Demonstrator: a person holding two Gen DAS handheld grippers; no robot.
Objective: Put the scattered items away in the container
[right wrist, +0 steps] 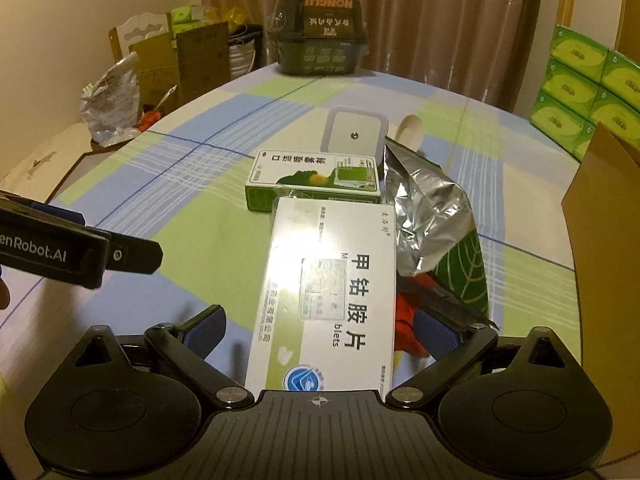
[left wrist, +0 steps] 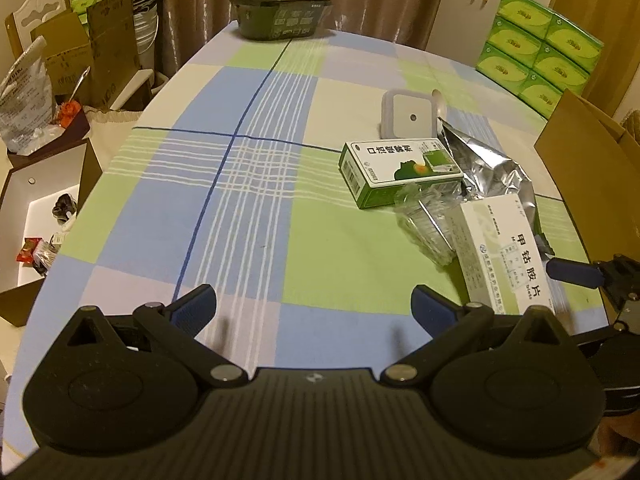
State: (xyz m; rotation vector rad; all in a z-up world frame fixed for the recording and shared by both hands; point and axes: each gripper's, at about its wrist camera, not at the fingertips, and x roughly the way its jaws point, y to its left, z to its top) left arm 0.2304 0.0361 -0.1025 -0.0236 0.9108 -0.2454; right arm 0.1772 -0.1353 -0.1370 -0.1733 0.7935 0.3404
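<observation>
A white medicine box lies on the checked tablecloth between my right gripper's open fingers; it also shows in the left wrist view. Beyond it lie a green-and-white box, a silver foil bag, a white square container and a crumpled clear plastic cup. A red item sits by the right finger. The brown cardboard box stands at the right. My left gripper is open and empty over the cloth.
A dark food tub stands at the table's far edge. Green tissue packs are stacked at the far right. Cardboard boxes and bags crowd the floor to the left. A pale spoon lies by the white container.
</observation>
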